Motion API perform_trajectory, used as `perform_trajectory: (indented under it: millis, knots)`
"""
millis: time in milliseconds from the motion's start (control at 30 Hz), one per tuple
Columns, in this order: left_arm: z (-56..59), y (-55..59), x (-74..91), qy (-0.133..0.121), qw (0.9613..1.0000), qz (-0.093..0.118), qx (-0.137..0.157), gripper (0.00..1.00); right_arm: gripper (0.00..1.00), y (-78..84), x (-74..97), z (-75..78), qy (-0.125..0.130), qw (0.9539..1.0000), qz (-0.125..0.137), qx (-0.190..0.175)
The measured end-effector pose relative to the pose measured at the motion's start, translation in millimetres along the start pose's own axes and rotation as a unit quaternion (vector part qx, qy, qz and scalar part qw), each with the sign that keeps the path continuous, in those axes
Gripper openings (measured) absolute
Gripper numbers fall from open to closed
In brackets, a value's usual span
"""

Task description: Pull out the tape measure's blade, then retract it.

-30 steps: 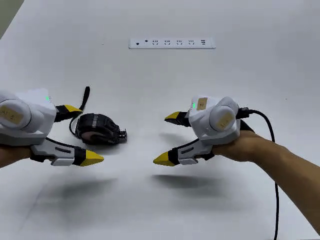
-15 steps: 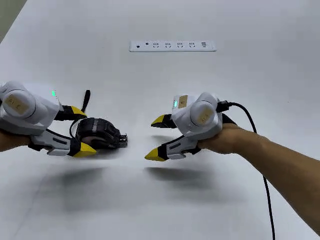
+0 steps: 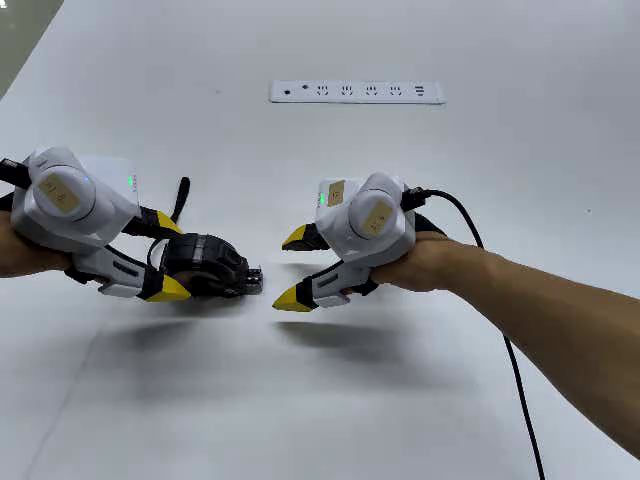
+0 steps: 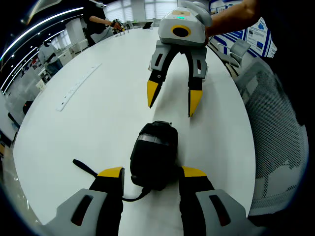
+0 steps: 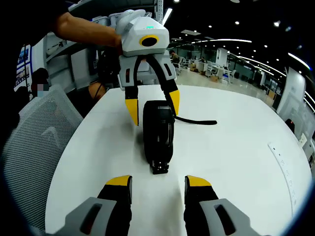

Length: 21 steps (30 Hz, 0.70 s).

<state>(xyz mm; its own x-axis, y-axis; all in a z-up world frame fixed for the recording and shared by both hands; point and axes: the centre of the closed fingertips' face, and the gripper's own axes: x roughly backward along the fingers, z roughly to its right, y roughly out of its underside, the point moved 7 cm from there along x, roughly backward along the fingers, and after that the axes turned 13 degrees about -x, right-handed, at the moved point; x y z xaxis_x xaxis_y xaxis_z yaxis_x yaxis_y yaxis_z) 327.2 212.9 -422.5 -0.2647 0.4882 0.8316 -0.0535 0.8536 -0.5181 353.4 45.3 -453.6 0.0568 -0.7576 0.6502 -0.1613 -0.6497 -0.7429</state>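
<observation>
Both claws have come closer to the tape measure than they were a second ago. It lies on the white table, at about 9 o'clock from the middle of the head view.

The left gripper has slid in from 9 o'clock, and its jaws now sit one on each side of the black case. They are closer together than before. I cannot tell if they are squeezing the case yet or just standing beside it.

The right gripper has moved in from 3 o'clock. Its jaws are wide apart and hold nothing. They point at the little blade tip, which is near but not touched. The blade looks all rolled up inside.

A power strip lies far off at 12 o'clock. The strap trails off toward 12 o'clock from the case.

What could go wrong? If the left claw is loose, the whole case may slide along when the blade gets pulled. The tip is small, so the right claw could miss it or let it slip. Then the blade might snap back fast.
</observation>
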Motion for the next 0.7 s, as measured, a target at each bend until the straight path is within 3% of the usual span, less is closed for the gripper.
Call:
perform_trajectory:
  millis: [267, 700]
  knots:
    - [-0.7, 0.9, -3.5, 0.011, 0.9999, -0.005, -0.008, 0.37, 0.28, -2.9, -14.2, 1.5, -0.004, 0.9998, -0.010, 0.016]
    - [-3.6, -1.1, -8.1, 0.027, 0.9995, -0.007, -0.015, 0.31, 0.19, -5.3, -28.4, 6.1, -0.016, 0.9995, -0.021, 0.017]
